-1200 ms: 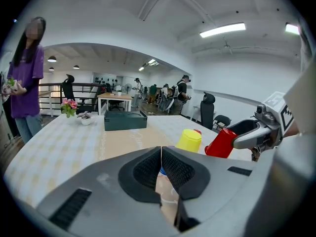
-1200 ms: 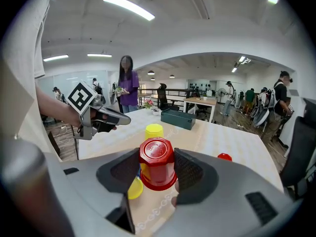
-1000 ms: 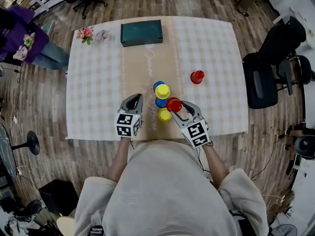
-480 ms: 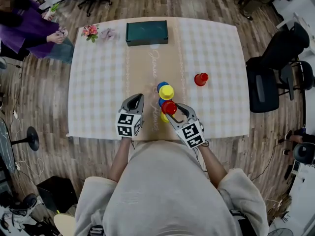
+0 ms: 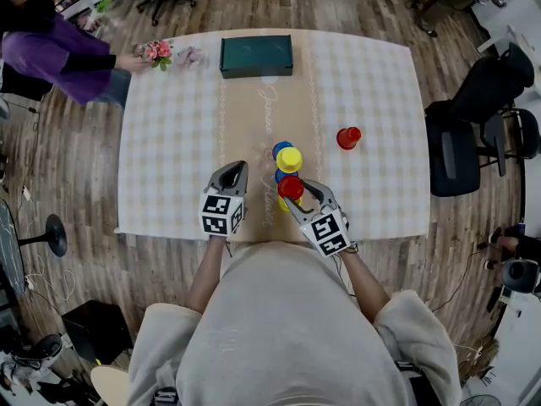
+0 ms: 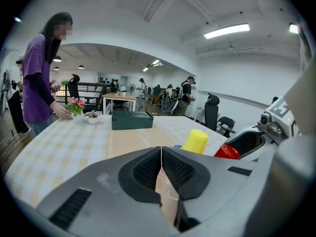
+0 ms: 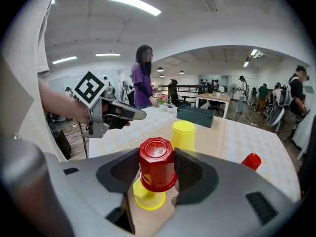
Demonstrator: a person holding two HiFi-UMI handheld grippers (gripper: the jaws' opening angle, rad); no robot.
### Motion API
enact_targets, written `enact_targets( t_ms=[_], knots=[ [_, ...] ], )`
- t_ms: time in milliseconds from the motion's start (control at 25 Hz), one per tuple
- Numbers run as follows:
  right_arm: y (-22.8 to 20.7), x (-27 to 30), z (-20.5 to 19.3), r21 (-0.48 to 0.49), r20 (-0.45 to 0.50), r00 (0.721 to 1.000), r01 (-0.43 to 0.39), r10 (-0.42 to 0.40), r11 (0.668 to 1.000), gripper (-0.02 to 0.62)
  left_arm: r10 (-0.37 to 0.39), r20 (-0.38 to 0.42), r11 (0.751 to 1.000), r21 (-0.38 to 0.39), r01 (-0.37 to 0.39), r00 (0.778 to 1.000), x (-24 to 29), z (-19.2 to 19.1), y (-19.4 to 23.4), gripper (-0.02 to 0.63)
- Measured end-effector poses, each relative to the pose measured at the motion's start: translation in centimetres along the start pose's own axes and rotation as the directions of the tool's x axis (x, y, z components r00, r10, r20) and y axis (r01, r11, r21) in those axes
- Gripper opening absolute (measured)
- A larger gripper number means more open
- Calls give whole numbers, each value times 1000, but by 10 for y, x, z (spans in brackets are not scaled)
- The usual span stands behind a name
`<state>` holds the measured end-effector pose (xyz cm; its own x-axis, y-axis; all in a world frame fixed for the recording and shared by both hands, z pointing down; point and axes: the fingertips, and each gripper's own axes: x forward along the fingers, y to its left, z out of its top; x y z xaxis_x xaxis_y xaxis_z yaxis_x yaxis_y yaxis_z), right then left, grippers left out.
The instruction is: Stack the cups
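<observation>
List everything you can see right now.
red plastic cups: two, red; one clamped, one alone at right
yellow plastic cups: two, yellow; one below the clamped cup, one beyond
blue plastic cups: seemingly two, blue, beside farther yellow cup
dark green box: one, green, far edge
pink flowers: one bunch, pink, far-left corner
checked table: one, beige
person in purple: one, far left
left gripper: grey, shut, empty
right gripper: grey, shut on red cup

You have two red plastic cups (image 5: 290, 186); two yellow plastic cups (image 5: 288, 159); two blue plastic cups (image 5: 279, 147); one dark green box (image 5: 256, 56).
</observation>
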<state>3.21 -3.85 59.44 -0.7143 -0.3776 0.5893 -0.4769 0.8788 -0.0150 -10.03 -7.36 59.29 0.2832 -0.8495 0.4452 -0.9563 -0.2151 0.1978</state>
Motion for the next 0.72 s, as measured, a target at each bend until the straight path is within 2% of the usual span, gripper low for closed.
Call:
enact_targets(
  t_ms=[280,400,480,720],
  knots=[
    [1,1,1,5,10,1000,-5,5,1000,224,-3,-4,1000,0,3,1000,0,-1,0,15],
    [3,-1,5,26,38,999,-28,27,999,301,-6,0,1000,2,6,1000,1,0,-1,15],
    [5,-4,10,30,60,998,-34,32,999,325,-7,-1,1000,3,7,1000,1,0,-1,15],
    [-3,-20,28,54,132,991,5,-12,999,322,-17,-6,1000,9,17,1000,3,-1,-2,15]
  ],
)
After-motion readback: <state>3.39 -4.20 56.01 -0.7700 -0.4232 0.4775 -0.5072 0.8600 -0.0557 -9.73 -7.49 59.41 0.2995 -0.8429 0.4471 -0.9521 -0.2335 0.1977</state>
